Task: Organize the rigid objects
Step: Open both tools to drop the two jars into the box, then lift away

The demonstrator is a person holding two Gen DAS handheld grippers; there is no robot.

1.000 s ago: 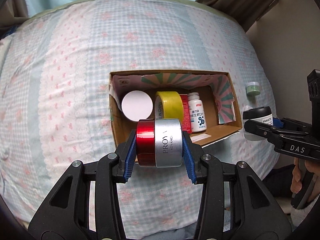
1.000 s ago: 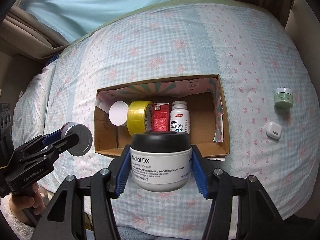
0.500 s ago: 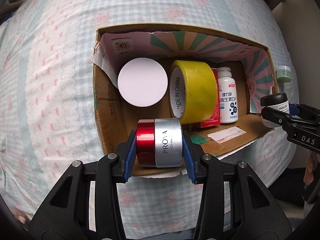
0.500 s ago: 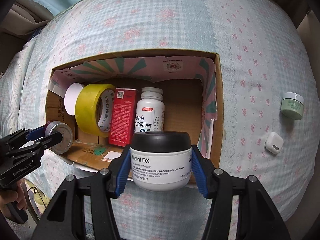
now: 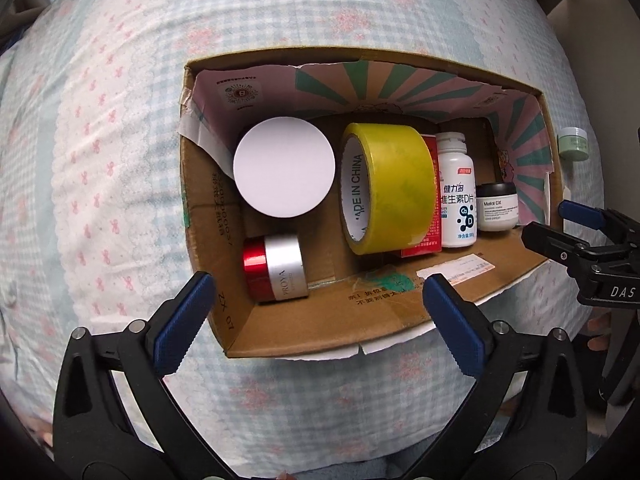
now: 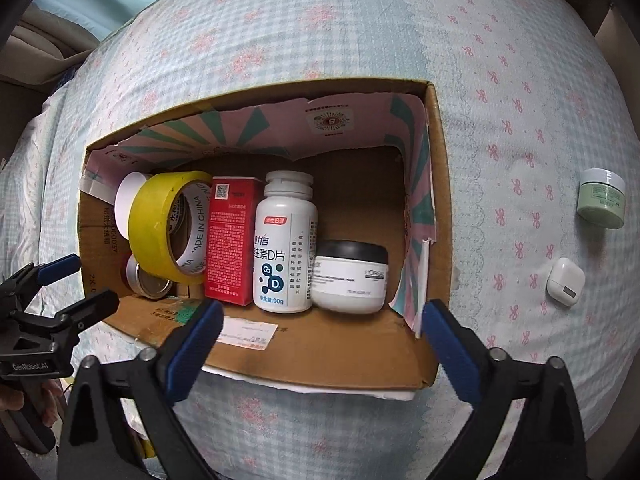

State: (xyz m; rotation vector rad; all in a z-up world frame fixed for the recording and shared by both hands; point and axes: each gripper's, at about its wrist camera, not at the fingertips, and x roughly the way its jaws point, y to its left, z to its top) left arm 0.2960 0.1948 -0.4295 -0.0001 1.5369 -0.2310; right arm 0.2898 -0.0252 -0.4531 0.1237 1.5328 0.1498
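An open cardboard box lies on the bed. The red and silver jar lies on its side in the box's near left corner; its end shows in the right wrist view. The white jar with a black lid stands at the right, beside a white pill bottle. My left gripper is open and empty just in front of the red jar. My right gripper is open and empty in front of the white jar.
The box also holds a yellow tape roll, a red carton and a white round lid. On the bedspread right of the box sit a small green jar and a white earbud case.
Both grippers opened and let go: the red and silver jar now lies in the box's left corner, and the white jar stands at the right beside the pill bottle. Both grippers have drawn back.
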